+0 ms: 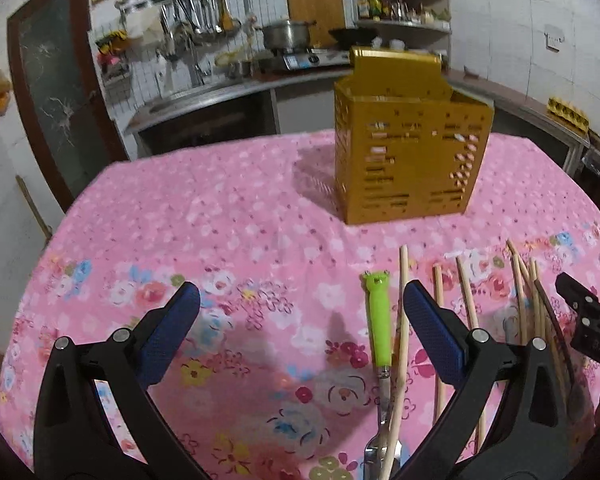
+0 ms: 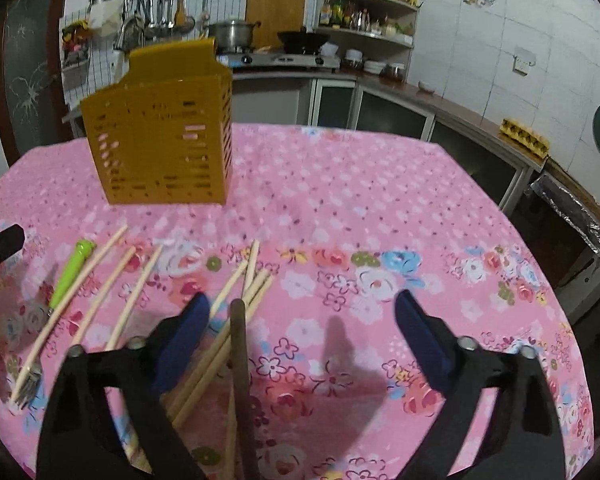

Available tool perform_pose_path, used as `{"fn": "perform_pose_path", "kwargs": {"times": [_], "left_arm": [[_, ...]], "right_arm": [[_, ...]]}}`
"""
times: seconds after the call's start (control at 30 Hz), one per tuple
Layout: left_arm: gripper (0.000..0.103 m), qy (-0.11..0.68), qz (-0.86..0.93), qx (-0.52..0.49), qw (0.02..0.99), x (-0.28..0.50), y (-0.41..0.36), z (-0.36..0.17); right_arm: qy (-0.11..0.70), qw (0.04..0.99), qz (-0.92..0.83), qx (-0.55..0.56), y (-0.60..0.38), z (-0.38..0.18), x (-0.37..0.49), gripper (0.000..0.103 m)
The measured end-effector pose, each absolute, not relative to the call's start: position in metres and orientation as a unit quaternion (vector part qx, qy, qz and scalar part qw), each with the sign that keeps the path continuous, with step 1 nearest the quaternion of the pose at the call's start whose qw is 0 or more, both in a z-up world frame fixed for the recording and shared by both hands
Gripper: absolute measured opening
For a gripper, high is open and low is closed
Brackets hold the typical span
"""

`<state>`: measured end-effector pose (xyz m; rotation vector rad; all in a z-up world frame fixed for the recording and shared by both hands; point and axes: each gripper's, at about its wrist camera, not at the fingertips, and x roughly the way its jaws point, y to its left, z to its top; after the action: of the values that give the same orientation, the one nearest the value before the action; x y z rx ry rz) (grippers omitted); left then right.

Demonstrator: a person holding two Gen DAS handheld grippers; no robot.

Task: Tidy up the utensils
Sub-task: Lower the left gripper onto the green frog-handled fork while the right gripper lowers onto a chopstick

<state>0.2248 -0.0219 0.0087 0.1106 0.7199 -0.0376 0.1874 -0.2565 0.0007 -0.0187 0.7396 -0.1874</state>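
Note:
A yellow perforated utensil holder (image 1: 410, 152) stands upright on the pink floral tablecloth (image 1: 220, 220); it also shows in the right wrist view (image 2: 160, 144). A green-handled fork (image 1: 378, 320) lies near several pale chopsticks (image 1: 466, 296). In the right wrist view the fork (image 2: 70, 272), the chopsticks (image 2: 236, 304) and a dark brown stick (image 2: 242, 360) lie on the cloth. My left gripper (image 1: 300, 300) is open and empty, left of the fork. My right gripper (image 2: 302, 308) is open and empty above the chopsticks' right side.
The round table's far edge (image 1: 228, 144) faces a kitchen counter (image 1: 220, 92) with a stove and pots (image 2: 236, 36). A shelf with bottles (image 2: 360, 16) stands behind. A door (image 1: 56, 92) is at the left. A lower counter (image 2: 480, 128) runs along the right.

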Motion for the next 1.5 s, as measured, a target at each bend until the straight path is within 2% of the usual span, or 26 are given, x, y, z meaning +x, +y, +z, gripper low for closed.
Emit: {"fn": "perform_pose_path", "kwargs": {"times": [0.1,0.2,0.43,0.67,0.87,0.93,1.23,1.5], "left_arm": [[0.097,0.369,-0.027,0.044,0.928,0.23,-0.021,0.002],[0.087,0.379,-0.034,0.044,0.924,0.233,-0.023,-0.003],[0.066,0.409,-0.057,0.057,0.909,0.24,-0.033,-0.016],[0.066,0.413,-0.071,0.062,0.906,0.239,-0.041,-0.013],[0.058,0.42,-0.081,0.066,0.902,0.242,-0.049,-0.014],[0.055,0.423,-0.082,0.066,0.9,0.244,-0.05,-0.016],[0.035,0.446,-0.079,0.063,0.889,0.256,-0.048,-0.026],[0.034,0.456,-0.086,0.051,0.884,0.265,-0.045,-0.027]], "right_arm": [[0.38,0.921,-0.087,-0.003,-0.258,-0.007,0.195,0.076],[0.397,0.915,-0.075,-0.001,-0.256,-0.014,0.2,0.064],[0.405,0.912,-0.062,0.009,-0.257,-0.016,0.202,0.053],[0.407,0.912,-0.044,0.025,-0.258,-0.014,0.199,0.053],[0.42,0.906,-0.033,0.041,-0.261,-0.021,0.202,0.035],[0.423,0.904,-0.027,0.048,-0.264,-0.021,0.202,0.027],[0.432,0.899,-0.027,0.065,-0.27,-0.025,0.203,0.015],[0.446,0.891,-0.029,0.083,-0.277,-0.026,0.208,0.015]]}}
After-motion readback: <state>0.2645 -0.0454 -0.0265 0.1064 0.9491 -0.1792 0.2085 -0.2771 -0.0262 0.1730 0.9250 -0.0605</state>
